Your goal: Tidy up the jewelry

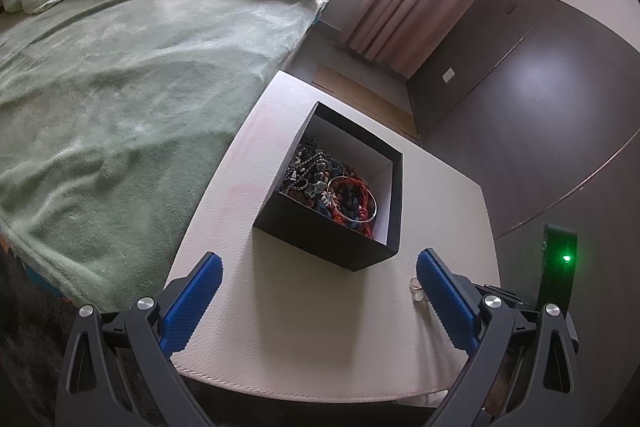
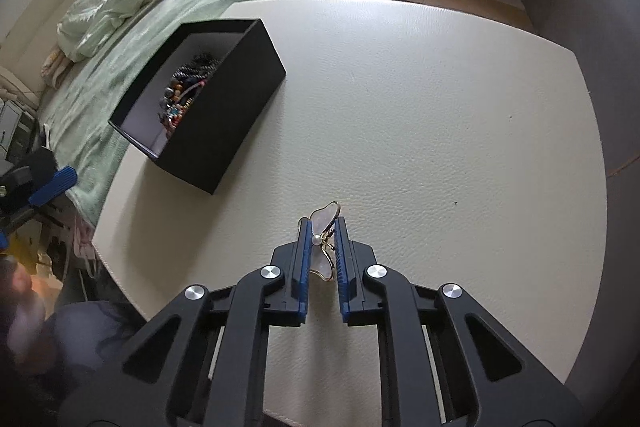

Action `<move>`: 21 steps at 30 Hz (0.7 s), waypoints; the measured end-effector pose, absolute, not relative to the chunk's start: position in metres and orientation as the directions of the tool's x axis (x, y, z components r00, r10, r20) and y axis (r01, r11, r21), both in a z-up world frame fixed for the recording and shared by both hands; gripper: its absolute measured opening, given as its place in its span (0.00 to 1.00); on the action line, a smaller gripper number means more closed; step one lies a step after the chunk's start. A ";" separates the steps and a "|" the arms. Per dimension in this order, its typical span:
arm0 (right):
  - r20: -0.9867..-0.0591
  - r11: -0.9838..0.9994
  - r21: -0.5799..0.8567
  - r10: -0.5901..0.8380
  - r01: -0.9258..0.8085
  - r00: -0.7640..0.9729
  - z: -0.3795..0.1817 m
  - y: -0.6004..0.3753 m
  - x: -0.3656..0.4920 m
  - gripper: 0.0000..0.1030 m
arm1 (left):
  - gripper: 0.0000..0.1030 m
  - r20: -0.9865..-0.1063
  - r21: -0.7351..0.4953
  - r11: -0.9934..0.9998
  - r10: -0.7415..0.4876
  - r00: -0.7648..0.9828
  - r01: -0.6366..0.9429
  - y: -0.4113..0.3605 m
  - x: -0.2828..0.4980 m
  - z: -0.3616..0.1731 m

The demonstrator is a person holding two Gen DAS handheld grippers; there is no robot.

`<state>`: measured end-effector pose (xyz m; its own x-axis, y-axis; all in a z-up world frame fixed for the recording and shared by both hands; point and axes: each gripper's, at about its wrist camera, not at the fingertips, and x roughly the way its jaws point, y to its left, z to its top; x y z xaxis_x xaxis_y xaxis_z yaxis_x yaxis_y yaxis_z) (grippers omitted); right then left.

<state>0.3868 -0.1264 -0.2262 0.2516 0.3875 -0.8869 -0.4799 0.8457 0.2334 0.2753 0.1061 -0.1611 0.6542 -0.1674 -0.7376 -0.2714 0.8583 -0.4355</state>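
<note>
A black open box (image 1: pixel 320 245) (image 2: pixel 228 123) stands on the white table (image 1: pixel 304 327) (image 2: pixel 440 115). It holds a tangle of bead necklaces and bangles (image 1: pixel 328 187) (image 2: pixel 182 95). My left gripper (image 1: pixel 320 259) hangs open just in front of the box, nothing between its blue pads (image 1: pixel 192 307). One of its fingers (image 2: pixel 56 183) shows at the left edge of the right wrist view. My right gripper (image 2: pixel 322 223) is shut on a pale butterfly-shaped clip with a gold rim and a small pearl (image 2: pixel 320 227), low over the table. Part of that clip (image 1: pixel 418 291) peeks beside my left gripper's right pad.
A bed with a green blanket (image 1: pixel 120 87) (image 2: pixel 120 67) runs along the table's left side. Pink curtains (image 1: pixel 392 11) and a dark wardrobe (image 1: pixel 540 87) stand beyond. A dark device with a green light (image 1: pixel 560 263) is at the table's right edge. A person's dark sleeve (image 2: pixel 80 339) is low left.
</note>
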 end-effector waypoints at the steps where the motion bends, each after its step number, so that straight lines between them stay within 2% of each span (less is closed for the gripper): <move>1: -0.881 0.843 0.242 0.398 -0.480 0.255 -0.224 -0.127 0.386 0.12 | 0.91 -0.737 -0.436 0.858 -0.168 0.654 -0.272 0.106 0.275 -0.161; 12: -0.769 0.805 0.351 0.539 -0.478 0.343 -0.177 -0.128 0.380 0.04 | 0.91 -0.742 -0.426 0.861 -0.158 0.652 -0.276 0.108 0.276 -0.162; 15: -0.757 0.808 0.341 0.539 -0.480 0.370 -0.168 -0.123 0.380 0.03 | 0.91 -0.746 -0.426 0.859 -0.156 0.648 -0.284 0.113 0.276 -0.164; 18: -0.788 0.838 0.295 0.485 -0.459 0.378 -0.170 -0.116 0.384 0.04 | 0.91 -0.745 -0.434 0.852 -0.157 0.648 -0.292 0.120 0.276 -0.165; 19: -0.818 0.849 0.287 0.458 -0.445 0.347 -0.178 -0.113 0.389 0.10 | 0.91 -0.743 -0.439 0.849 -0.159 0.650 -0.294 0.122 0.276 -0.166; 20: -0.835 0.858 0.267 0.434 -0.439 0.339 -0.184 -0.112 0.391 0.32 | 0.91 -0.742 -0.441 0.847 -0.160 0.650 -0.295 0.123 0.277 -0.166; 21: -0.843 0.864 0.246 0.414 -0.440 0.343 -0.189 -0.111 0.392 0.45 | 0.91 -0.742 -0.445 0.845 -0.162 0.651 -0.296 0.124 0.277 -0.166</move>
<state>0.3918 -0.1109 -0.1885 0.3426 0.4142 -0.8432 -0.4397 0.8639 0.2457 0.2773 0.1239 -0.1664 0.6509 -0.1624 -0.7416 -0.2958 0.8454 -0.4448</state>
